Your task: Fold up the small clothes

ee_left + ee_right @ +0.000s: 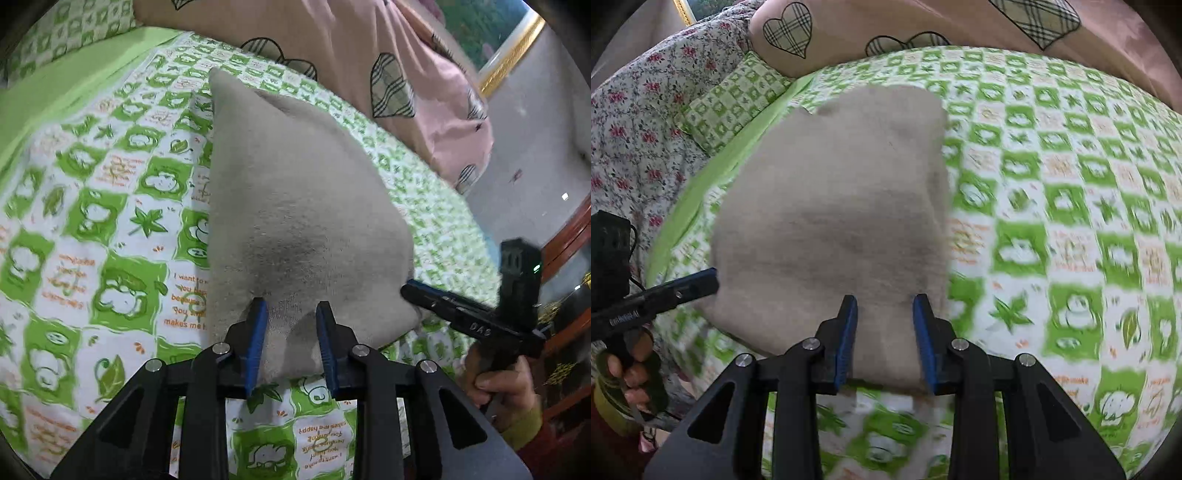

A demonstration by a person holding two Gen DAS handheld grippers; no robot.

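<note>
The grey cloth (295,206) lies on the green sheet (110,221), its near edge lifted. The left gripper (291,339) has that edge between partly open jaws; whether the pads pinch it I cannot tell. The right gripper (884,339) likewise straddles the other near corner, grip unclear. To fold well, I judge both should hold firm, stay level with each other, and lay the edge squarely onto the far edge
</note>
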